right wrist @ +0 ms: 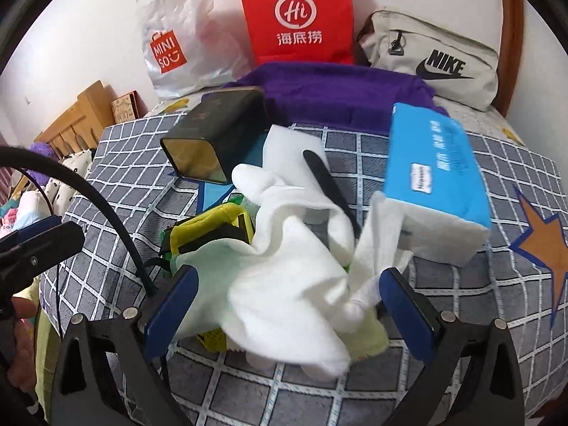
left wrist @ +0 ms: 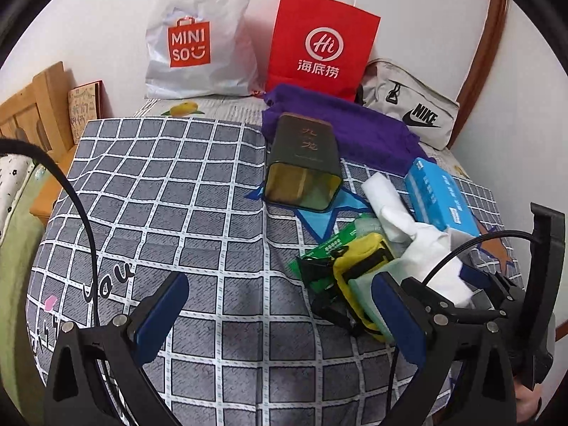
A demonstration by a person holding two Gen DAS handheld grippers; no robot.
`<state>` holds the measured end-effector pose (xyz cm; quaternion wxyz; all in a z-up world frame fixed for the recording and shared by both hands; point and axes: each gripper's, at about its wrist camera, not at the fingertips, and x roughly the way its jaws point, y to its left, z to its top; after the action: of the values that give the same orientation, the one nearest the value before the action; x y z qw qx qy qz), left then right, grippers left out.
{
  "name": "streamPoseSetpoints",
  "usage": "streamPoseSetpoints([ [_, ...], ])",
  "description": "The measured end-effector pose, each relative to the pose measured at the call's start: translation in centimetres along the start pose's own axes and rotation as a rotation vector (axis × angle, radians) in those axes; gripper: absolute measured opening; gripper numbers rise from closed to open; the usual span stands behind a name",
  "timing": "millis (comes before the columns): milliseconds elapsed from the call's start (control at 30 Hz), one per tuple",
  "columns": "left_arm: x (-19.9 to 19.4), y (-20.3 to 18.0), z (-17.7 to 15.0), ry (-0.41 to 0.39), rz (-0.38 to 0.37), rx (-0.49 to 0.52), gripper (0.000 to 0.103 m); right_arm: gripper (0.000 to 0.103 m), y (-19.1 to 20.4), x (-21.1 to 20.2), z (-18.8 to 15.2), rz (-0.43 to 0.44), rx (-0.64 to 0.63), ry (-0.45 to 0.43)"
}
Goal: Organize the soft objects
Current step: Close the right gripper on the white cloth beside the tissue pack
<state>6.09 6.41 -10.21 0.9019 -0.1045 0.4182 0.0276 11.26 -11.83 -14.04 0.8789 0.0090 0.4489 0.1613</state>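
Left tongs [left wrist: 280,314] spread wide, blue pads apart, gripping nothing, poised over bare gray checked bedspread [left wrist: 170,191] on a bed. Right tongs [right wrist: 289,305] likewise spread wide, a crumpled white cloth [right wrist: 284,284] bunched between the blue pads; whether either pad touches the fabric cannot be told, nothing clamped.

From the left wrist view: soft pile at 3 o'clock of the left tongs, made of the white cloth, a yellow pouch with black straps [left wrist: 358,259] and a green packet [left wrist: 330,245] beneath it. Dark tin [left wrist: 301,167] on its side at 12 o'clock, open mouth facing the camera. Blue tissue box [left wrist: 440,191] at 2 o'clock, just beside the white cloth. Purple towel [left wrist: 355,124] behind the tin, at 1 o'clock.

From the right wrist view: white cloth heaped at 12 o'clock, draped over the yellow pouch at 10 o'clock; blue tissue box at 1 o'clock, blurred, whether lying on the bed or lifted cannot be told. A thin black strip [right wrist: 330,191] lying across the cloth.

Against the far wall: white Miniso bag [left wrist: 198,35], red paper bag [left wrist: 319,42], gray Nike bag [left wrist: 415,110], side by side. Wooden headboard [left wrist: 32,113] at 9 o'clock.
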Motion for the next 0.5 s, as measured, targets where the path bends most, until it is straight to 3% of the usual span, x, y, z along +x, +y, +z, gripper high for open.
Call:
streamPoseSetpoints([
  [33, 0.2, 0.0, 0.0, 0.001, 0.014, -0.001, 0.103, 0.097, 0.0, 0.2, 0.0, 0.003, 0.0, -0.004],
  [167, 0.6, 0.1, 0.0, -0.012, 0.042, 0.002, 0.103, 0.074, 0.6, 0.7, -0.1, -0.024, -0.048, -0.025],
  [300, 1.3, 0.1, 0.1, -0.003, 0.035, 0.005, 0.103, 0.055, 0.6, -0.5, -0.4, -0.037, -0.083, -0.09],
  [433, 2.3, 0.0, 0.0, 0.023, 0.017, 0.016, 0.103, 0.038, -0.3, -1.6, -0.4, -0.017, -0.062, -0.103],
  [500, 2.7, -0.1, -0.1, 0.029, 0.017, 0.016, 0.103, 0.022, -0.7, -2.2, -0.3, 0.009, -0.046, -0.11],
])
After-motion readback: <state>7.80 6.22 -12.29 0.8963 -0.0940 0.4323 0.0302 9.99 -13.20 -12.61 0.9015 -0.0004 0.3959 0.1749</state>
